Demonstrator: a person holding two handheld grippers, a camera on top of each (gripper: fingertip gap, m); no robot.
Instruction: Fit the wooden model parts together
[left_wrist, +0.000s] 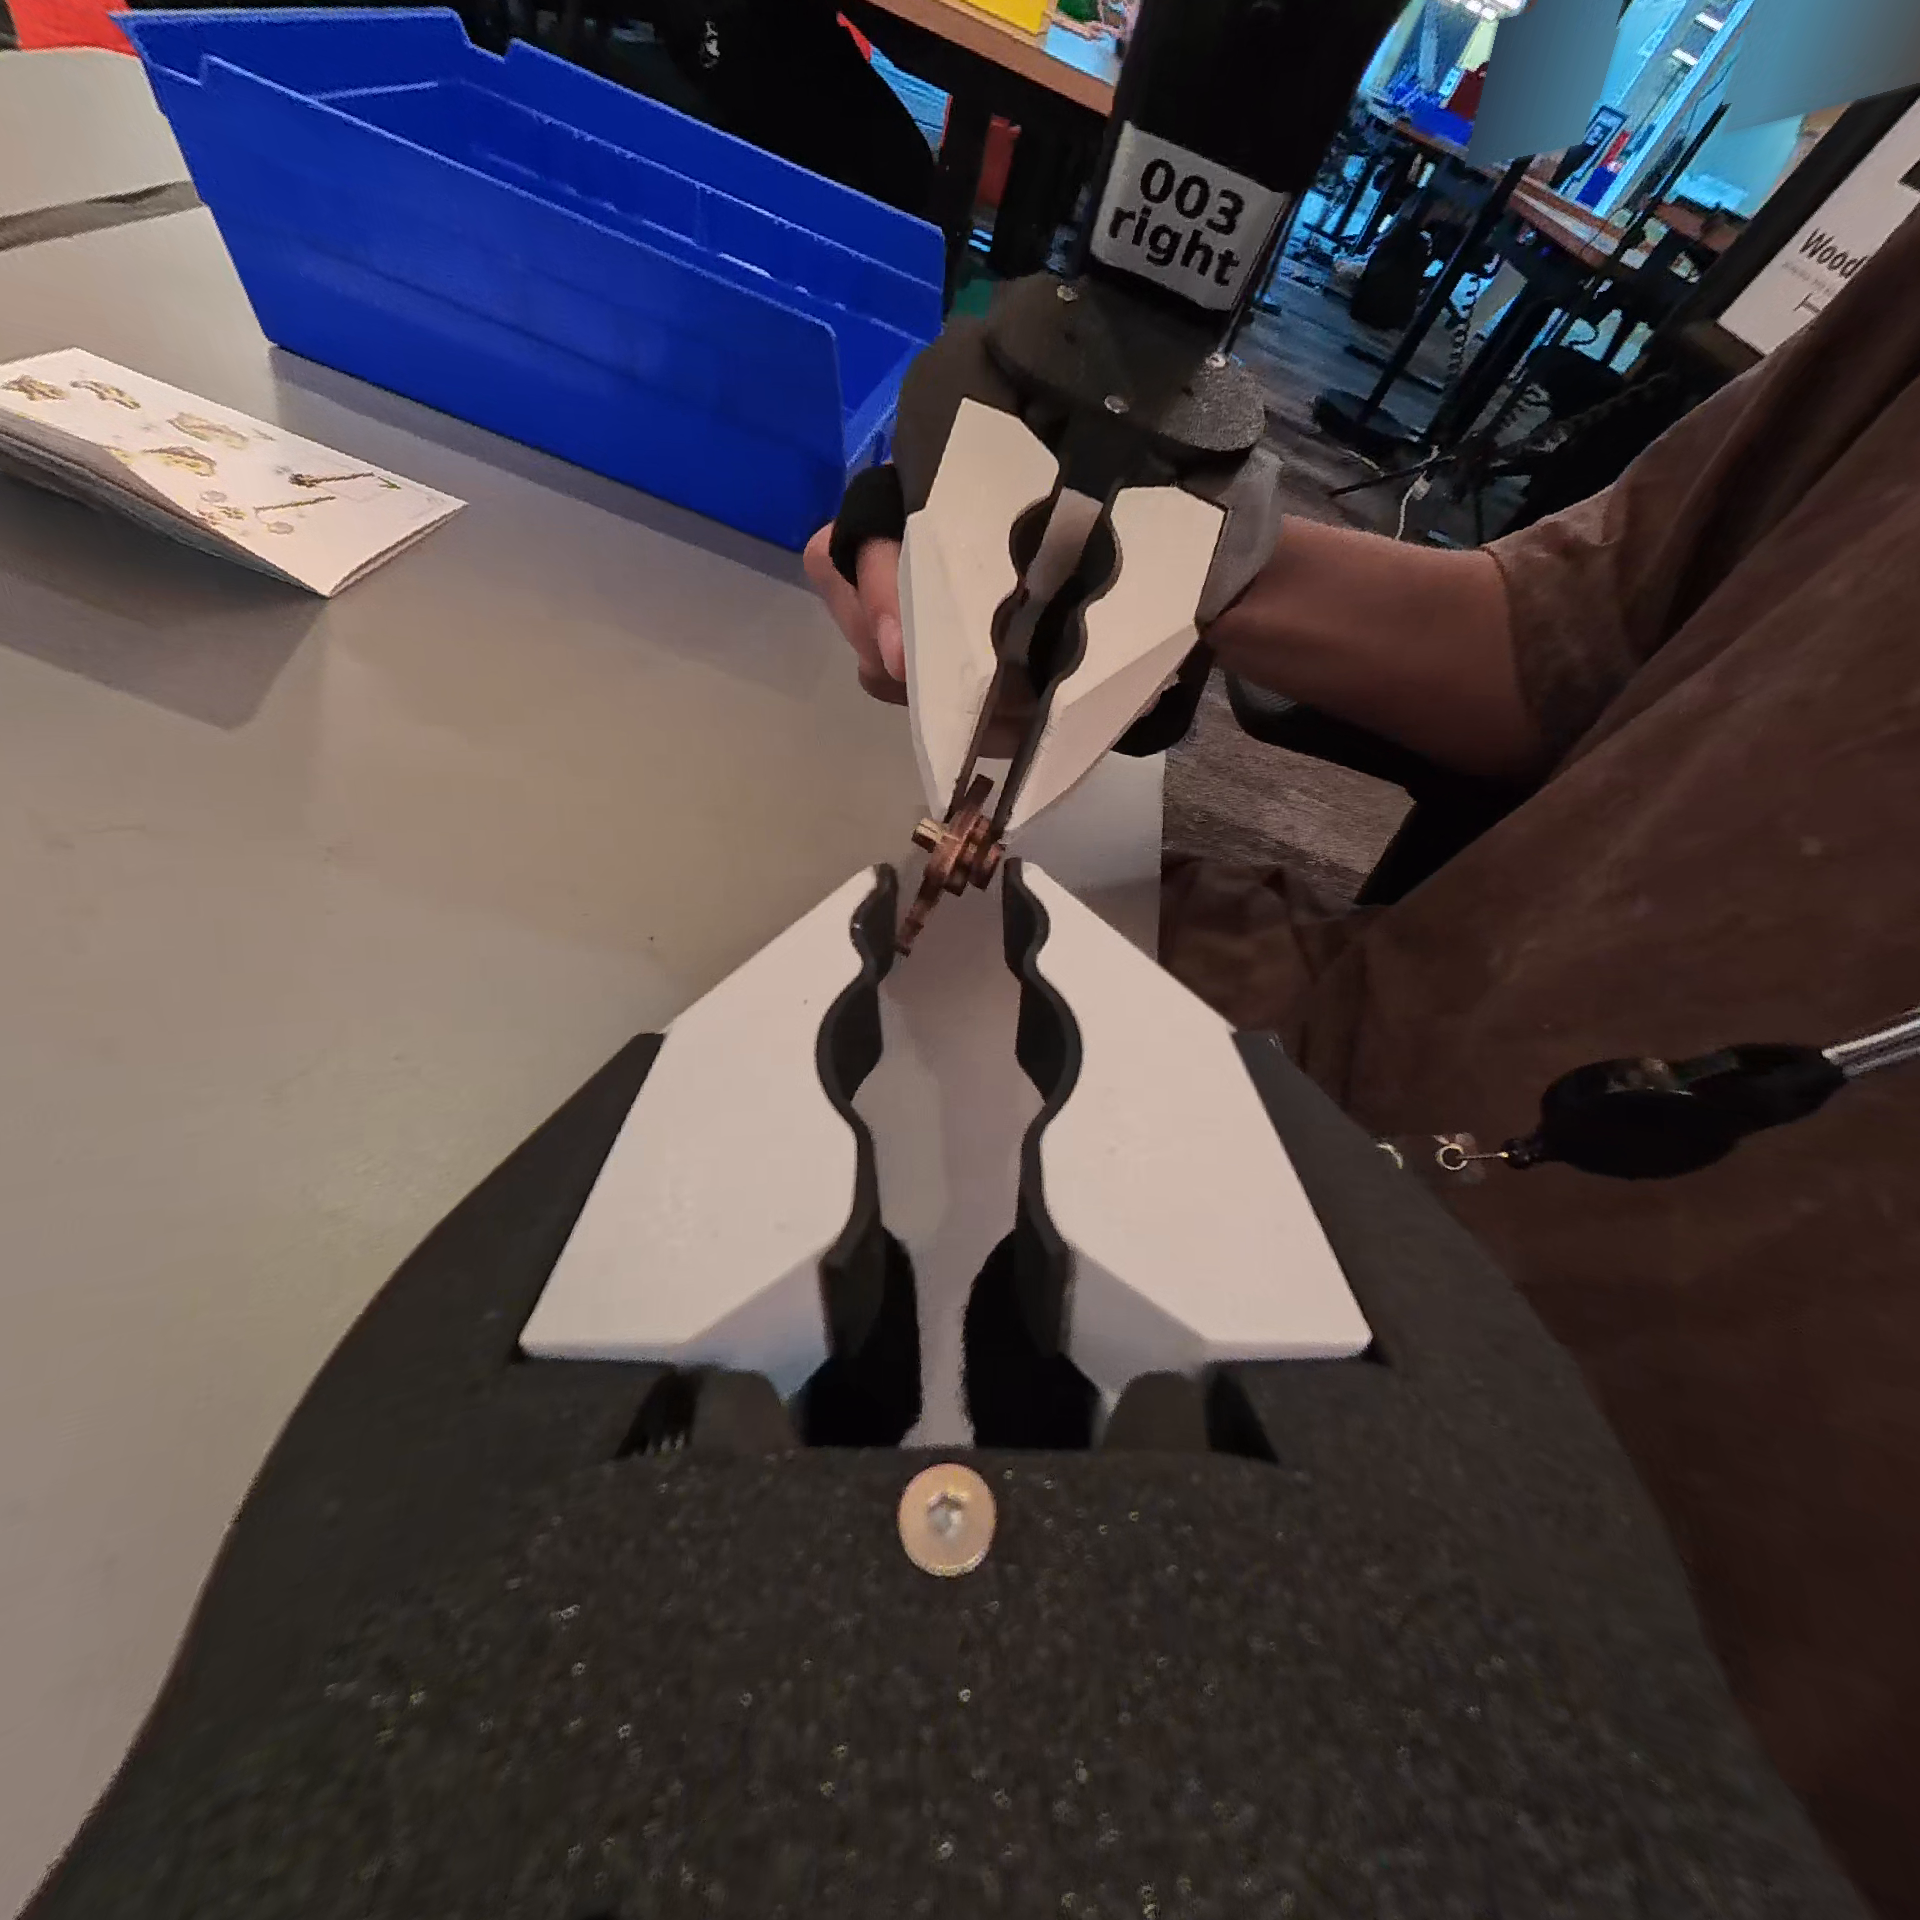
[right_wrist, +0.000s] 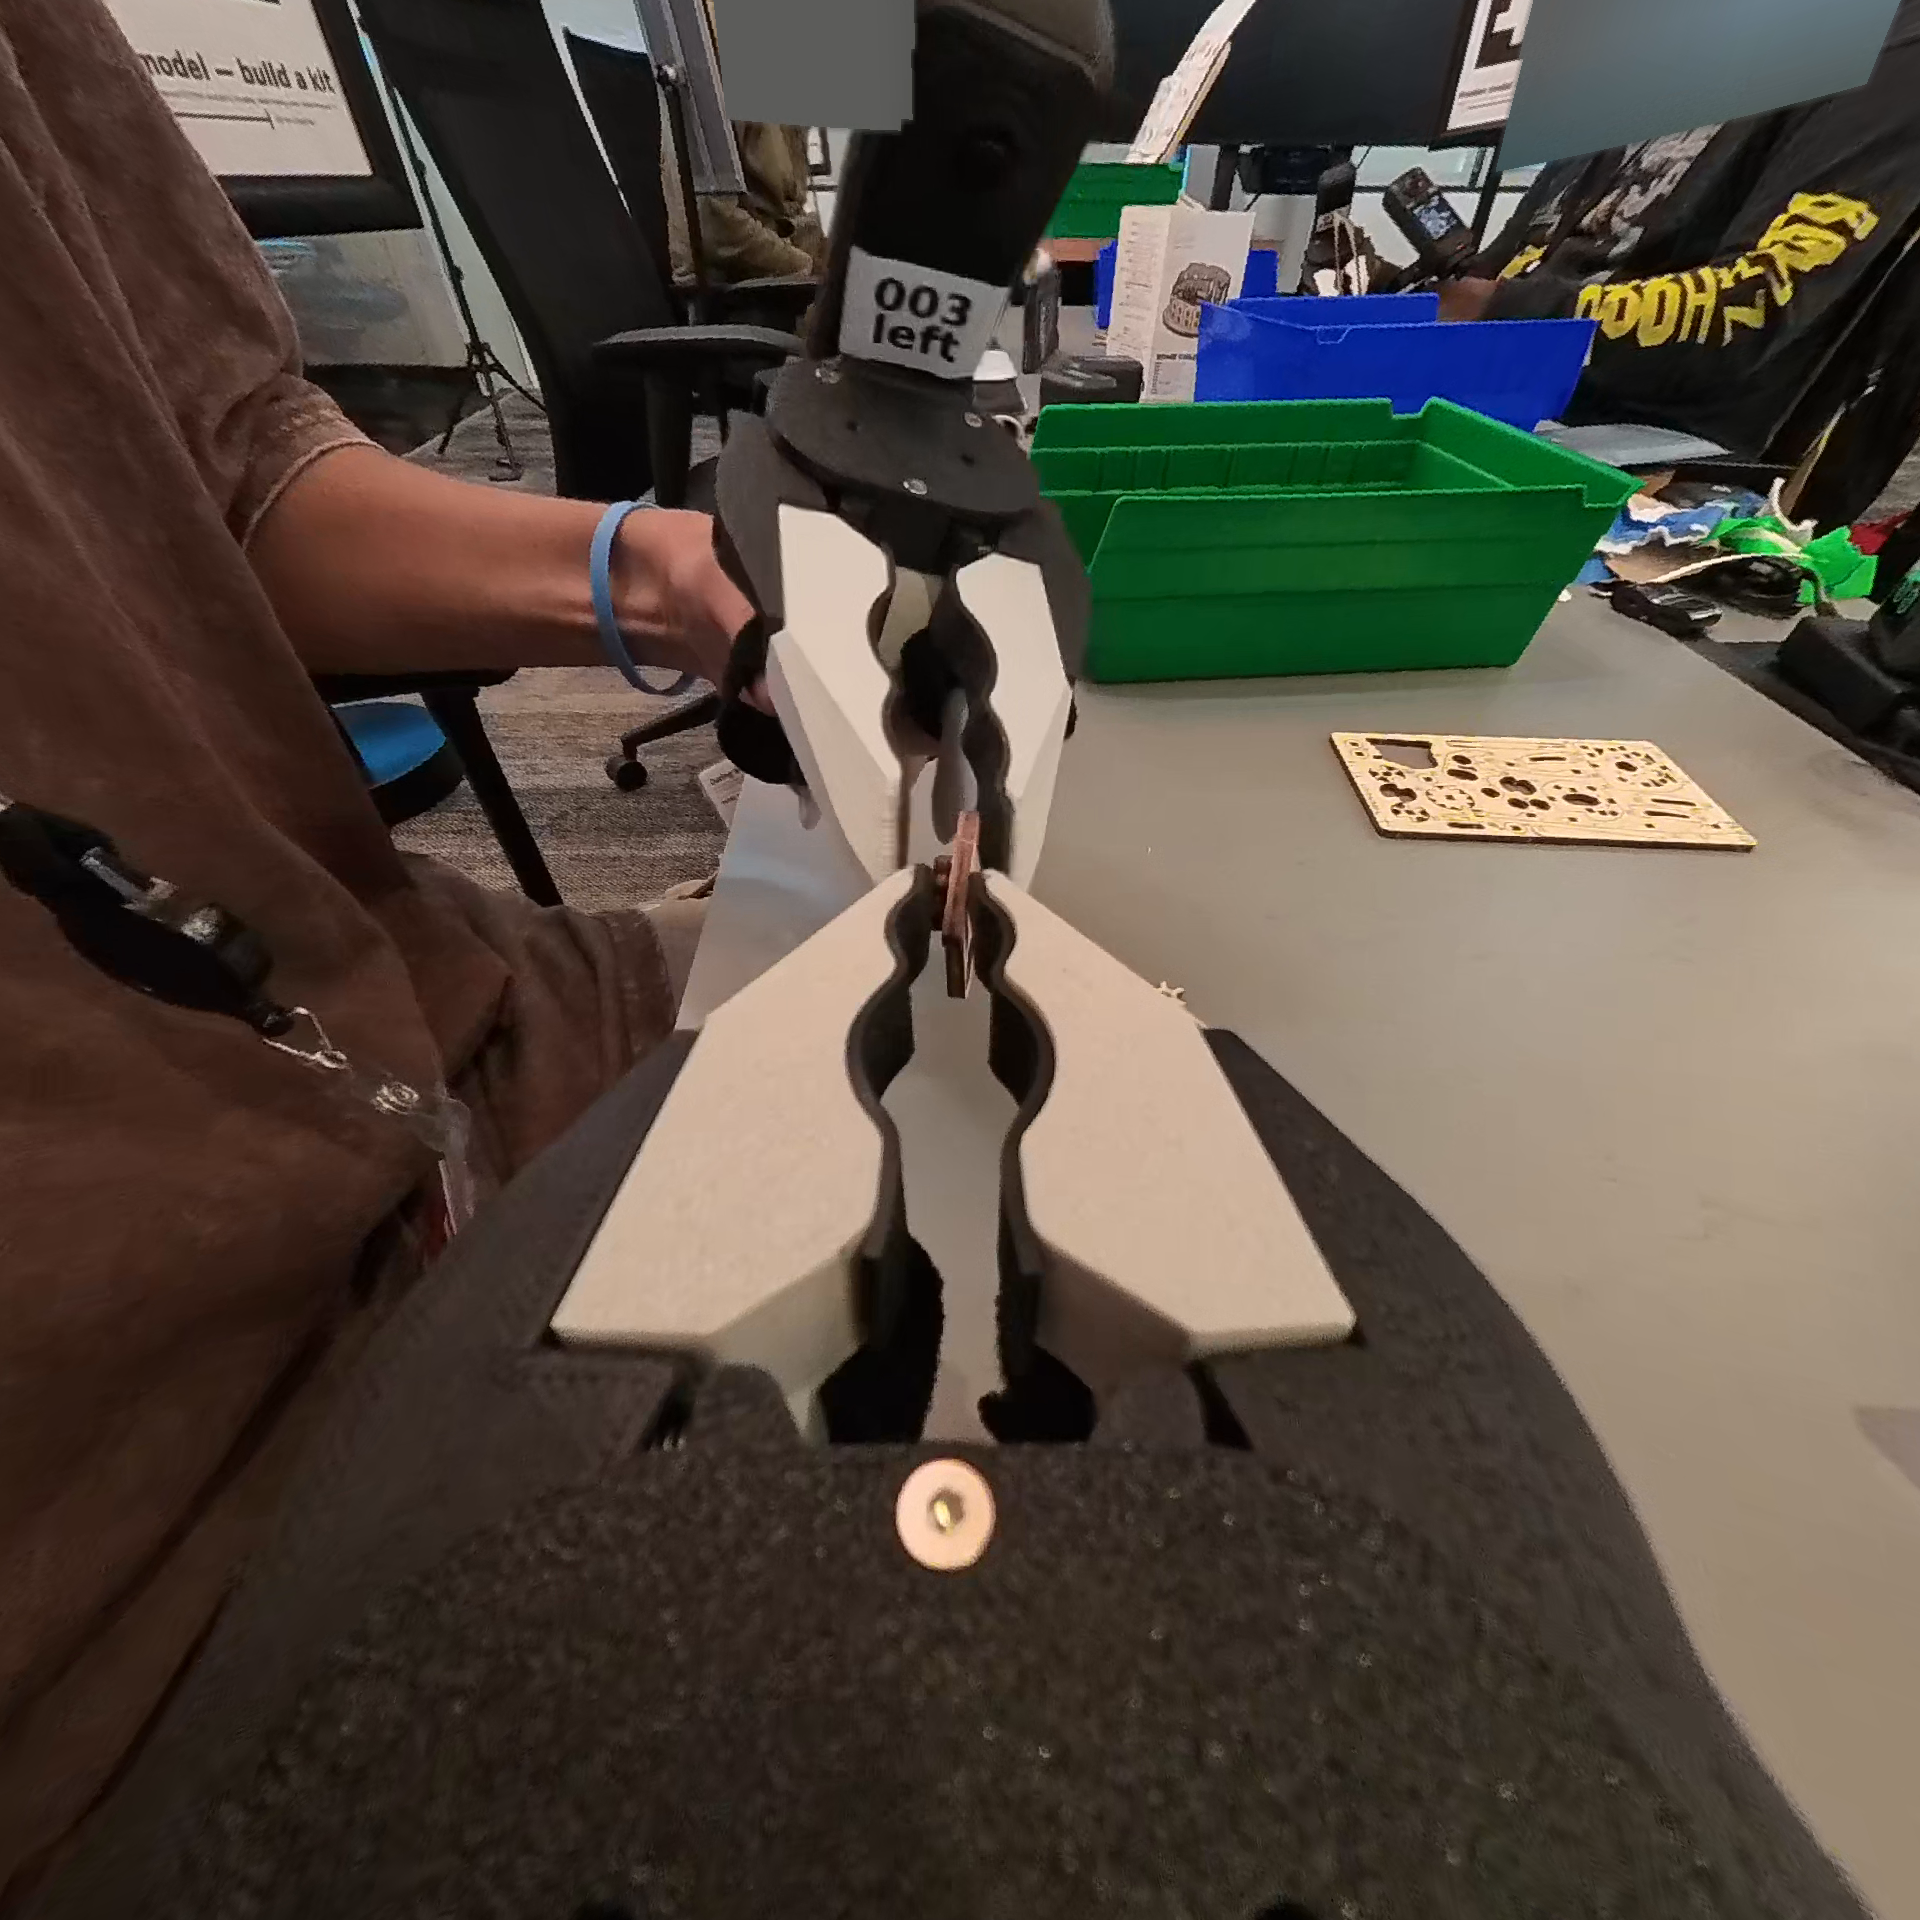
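Two hand-held grippers meet tip to tip above the near edge of a grey table (left_wrist: 364, 831). In the left wrist view, the left gripper (left_wrist: 940, 883) fills the foreground with its white fingers (left_wrist: 748, 1122) spread apart; a small assembly of wooden parts (left_wrist: 951, 852) sits in the gap at their tips, and it appears not to be clamped by them, though contact on the left pad cannot be ruled out from this angle. The right gripper (left_wrist: 982, 805) points back toward the camera, its tips pressed onto the upper end of the wooden parts.

In the right wrist view, the right gripper (right_wrist: 951, 894) pinches a thin brown wooden piece (right_wrist: 961, 914) edge-on between its tips, with the left gripper (right_wrist: 940, 831) just beyond, facing it. How far the farther gripper's tips stand apart is hard to read here.

Surroundings: a blue bin (left_wrist: 540, 270) and an open instruction booklet (left_wrist: 197, 468) lie on the table to the left; a green bin (right_wrist: 1320, 530) and a flat wooden sheet (right_wrist: 1538, 795) with cut-out holes lie to the right. A person in a brown shirt (left_wrist: 1714, 831) holds both tools, with a blue wristband (right_wrist: 613, 603) on the left wrist.
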